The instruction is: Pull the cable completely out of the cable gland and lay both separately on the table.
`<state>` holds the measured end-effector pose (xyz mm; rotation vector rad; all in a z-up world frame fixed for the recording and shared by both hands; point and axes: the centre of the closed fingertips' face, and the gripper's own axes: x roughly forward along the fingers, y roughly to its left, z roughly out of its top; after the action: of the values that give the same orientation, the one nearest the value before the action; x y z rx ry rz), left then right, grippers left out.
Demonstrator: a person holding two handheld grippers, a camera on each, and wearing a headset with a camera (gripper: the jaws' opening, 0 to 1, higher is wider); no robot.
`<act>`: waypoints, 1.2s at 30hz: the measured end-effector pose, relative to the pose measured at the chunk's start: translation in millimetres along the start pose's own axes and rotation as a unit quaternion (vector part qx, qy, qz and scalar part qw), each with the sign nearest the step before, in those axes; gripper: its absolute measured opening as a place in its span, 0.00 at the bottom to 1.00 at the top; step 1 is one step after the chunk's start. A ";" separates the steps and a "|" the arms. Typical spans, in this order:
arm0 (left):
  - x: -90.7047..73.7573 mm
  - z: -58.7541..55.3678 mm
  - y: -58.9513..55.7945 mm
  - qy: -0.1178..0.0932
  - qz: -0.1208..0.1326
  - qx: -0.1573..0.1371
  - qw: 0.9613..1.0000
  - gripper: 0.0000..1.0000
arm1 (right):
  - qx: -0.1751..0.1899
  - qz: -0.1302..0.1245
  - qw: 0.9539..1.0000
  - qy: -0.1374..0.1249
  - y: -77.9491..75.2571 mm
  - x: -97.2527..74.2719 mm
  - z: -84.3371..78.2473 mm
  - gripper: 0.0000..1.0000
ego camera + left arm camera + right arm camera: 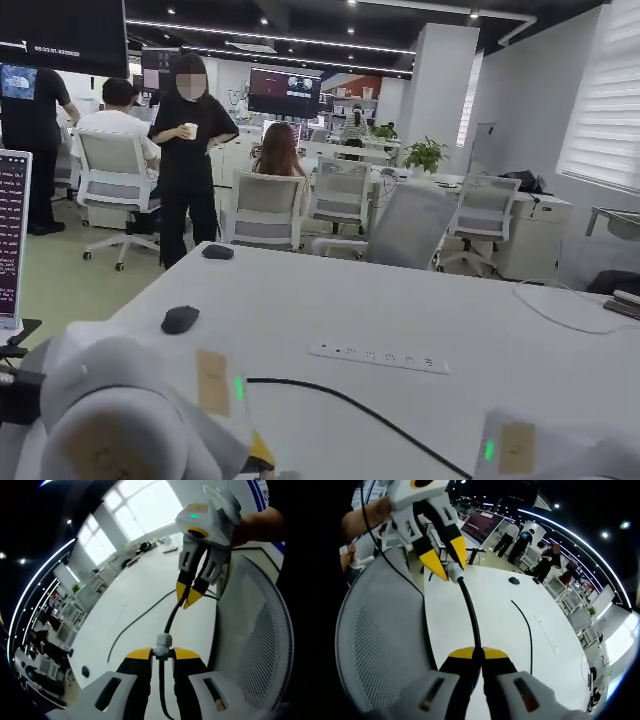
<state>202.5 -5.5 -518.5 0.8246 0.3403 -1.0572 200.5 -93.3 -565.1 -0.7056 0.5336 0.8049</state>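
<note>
Cable [173, 615]: black, still seated in the gland [162, 644]. One short straight stretch is held in the air between left gripper [162, 655] and right gripper [476, 654]. The rest of the cable lies on the surface [400, 300] and trails across it in a long curve.

Surface: white, wide.

Chair [260, 645]: grey mesh, just beside the surface's near edge, close to both grippers.

Left gripper: jaws closed on the gland, a yellow tip on either side, cable leaving it straight ahead. A dark line runs back between the jaws behind the gland; can't tell if that's cable or gap.

Right gripper: jaws pinched shut on the cable, facing the left gripper. The two are near each other but apart, and neither touches the surface.

Power strip [378, 356]: white, flat on the surface, just beyond the cable's curve.

Mouse [180, 319]: black, near the surface's left edge. Second mouse [217, 251] at the far edge.

Gland: small, pale grey, ribbed, clamped at the left gripper's tips, off the surface.
</note>
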 end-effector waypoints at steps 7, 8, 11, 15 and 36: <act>-3.2 -2.2 1.6 0.004 0.004 -0.001 1.000 0.16 | 0.015 -0.002 0.999 0.032 -1.3 1.4 -27.0 0.03; -3.5 -2.1 1.7 0.004 0.005 -0.001 1.000 0.16 | 0.018 -0.002 0.999 0.035 -1.2 1.5 -29.6 0.03; -4.1 -1.2 2.0 0.002 0.006 -0.001 1.000 0.16 | 0.028 -0.001 0.998 0.047 -0.6 1.9 -34.9 0.03; -4.6 -0.1 1.5 0.002 0.005 0.000 1.000 0.16 | 0.031 0.004 0.998 0.055 1.3 2.1 -38.0 0.03; -6.3 -3.1 -5.2 0.011 0.005 0.013 1.000 0.16 | -0.077 0.042 0.993 -0.083 30.4 3.4 86.0 0.18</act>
<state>195.4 -0.5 -519.0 0.8613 0.3408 -1.0471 192.5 -13.2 -522.1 -0.7535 0.3541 0.9823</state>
